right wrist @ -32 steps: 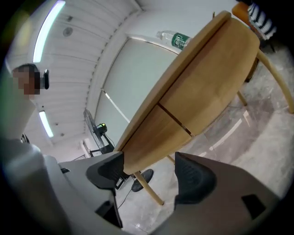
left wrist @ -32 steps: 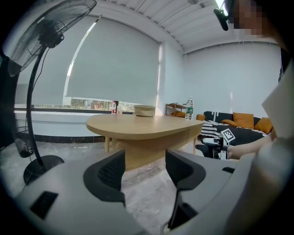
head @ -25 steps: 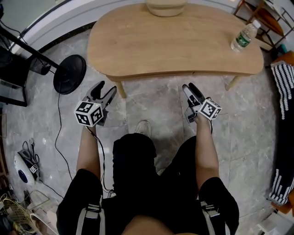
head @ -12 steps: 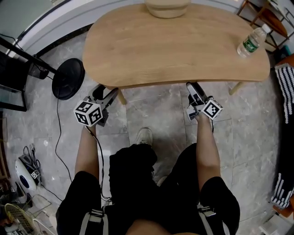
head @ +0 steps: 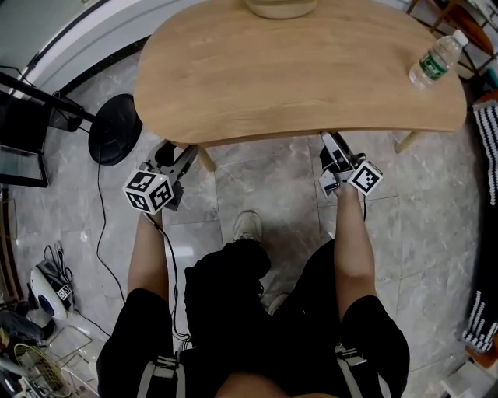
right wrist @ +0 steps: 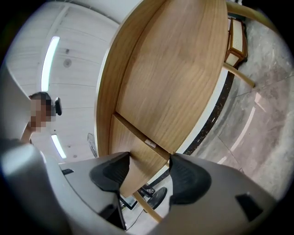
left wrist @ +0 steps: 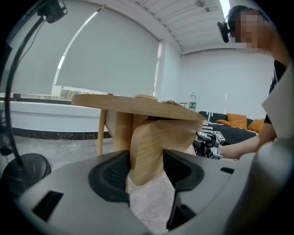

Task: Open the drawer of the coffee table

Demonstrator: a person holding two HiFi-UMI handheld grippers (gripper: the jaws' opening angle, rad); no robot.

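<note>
**Both hand-held grippers reach the drawer under the table's near edge**

From the head view the drawer cannot be seen at all. It sits beneath the top of the table (head: 296, 70). The tips of the left hand-held gripper (head: 175, 154) and the right hand-held gripper (head: 334, 148) also vanish under the near edge. A pale rounded object (head: 280, 6) at the far edge is cut off by the frame, so what it is cannot be told. A bottle (head: 437, 61) stands upright near the far right corner of the top.

The gripper views show what the head view hides. In the left gripper view a rounded wooden end of the drawer (left wrist: 149, 147) hangs below the top, between the pads (left wrist: 112, 172). These jaws have just been closing, and the wood meets both pads with no gap to be seen. The right gripper view looks up at the table's underside. There the drawer's flat panel (right wrist: 138, 160) fills the space between jaws that have also just been closing, with a pad against each side.

A second ago both grippers hung short of the table, with floor showing ahead of their tips. Now they are tucked under its edge.
</note>
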